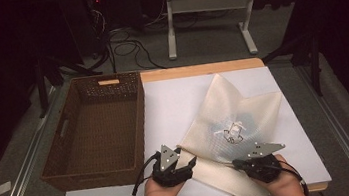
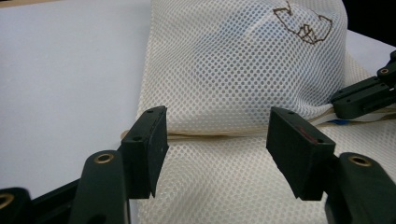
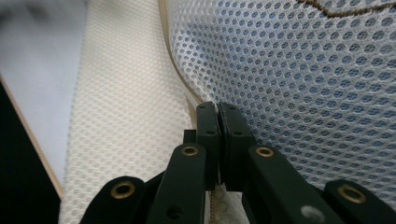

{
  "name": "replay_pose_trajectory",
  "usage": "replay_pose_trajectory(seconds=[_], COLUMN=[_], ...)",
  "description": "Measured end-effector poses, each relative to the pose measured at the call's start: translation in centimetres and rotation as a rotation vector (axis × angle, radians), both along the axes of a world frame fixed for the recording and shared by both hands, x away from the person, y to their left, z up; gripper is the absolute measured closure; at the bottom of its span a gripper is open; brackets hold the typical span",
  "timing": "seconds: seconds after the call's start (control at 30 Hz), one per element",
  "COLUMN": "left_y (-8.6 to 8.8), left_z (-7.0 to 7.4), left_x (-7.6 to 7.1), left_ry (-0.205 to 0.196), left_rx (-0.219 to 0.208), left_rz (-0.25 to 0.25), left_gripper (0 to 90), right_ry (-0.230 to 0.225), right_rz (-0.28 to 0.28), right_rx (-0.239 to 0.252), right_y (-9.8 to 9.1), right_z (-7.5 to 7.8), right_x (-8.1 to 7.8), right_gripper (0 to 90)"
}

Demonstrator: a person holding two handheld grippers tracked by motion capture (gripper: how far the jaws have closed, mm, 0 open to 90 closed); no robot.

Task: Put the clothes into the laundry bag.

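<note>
A cream mesh bag (image 1: 225, 117) with a dark printed figure lies crumpled on the white sheet (image 1: 173, 103), right of centre. My left gripper (image 1: 185, 163) is at the bag's near left corner. In the left gripper view it (image 2: 217, 123) stands open, its jaws on either side of the folded seam of the bag (image 2: 233, 70) without pressing on it. My right gripper (image 1: 239, 162) is at the bag's near edge. In the right gripper view it (image 3: 218, 109) is shut, pinching the hem of the mesh bag (image 3: 303, 70) and holding that upper layer raised.
A brown woven basket (image 1: 62, 142) stands at the left of the table, beside the white sheet. The sheet's far and right parts are bare. The wooden table edge (image 1: 199, 68) runs along the back. My right gripper (image 2: 362, 95) shows at the right in the left gripper view.
</note>
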State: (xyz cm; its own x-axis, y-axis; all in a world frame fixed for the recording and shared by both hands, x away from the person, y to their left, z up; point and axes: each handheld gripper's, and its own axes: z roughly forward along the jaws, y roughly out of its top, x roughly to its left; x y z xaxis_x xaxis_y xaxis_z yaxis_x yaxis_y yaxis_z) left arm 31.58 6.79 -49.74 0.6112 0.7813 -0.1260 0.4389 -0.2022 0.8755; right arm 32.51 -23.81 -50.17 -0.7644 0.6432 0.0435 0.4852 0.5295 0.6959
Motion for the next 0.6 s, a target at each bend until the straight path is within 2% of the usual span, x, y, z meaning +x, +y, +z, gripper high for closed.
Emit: replay_pose_trajectory(seconds=[0.07,0.17,0.23,0.37,0.6], left_y=[0.0,0.0,0.1,0.2,0.0], left_z=[-0.2,-0.7,-1.0,-1.4,-2.0], left_x=[0.1,0.5,0.8,1.3,1.7], left_ry=[0.007,0.043,0.066,0.097,0.153], left_rx=[0.023,0.082,0.104,0.121,0.147], left_rz=[0.017,0.042,0.059,0.074,0.07], left_gripper=[38.9,39.2,39.2,39.2,39.2], right_ry=[-0.002,-0.001,0.001,-0.005,-0.004], right_rz=[-0.002,0.0,0.0,0.001,0.002], right_rx=[-0.011,-0.017,-0.016,-0.02,-0.015], right_y=[0.0,-0.1,-0.1,-0.2,-0.2], right_z=[-0.1,-0.2,-0.2,-0.2,-0.2], right_x=[0.0,0.1,0.2,0.2,0.2], right_gripper=[89.2,89.2,89.2,89.2,89.2])
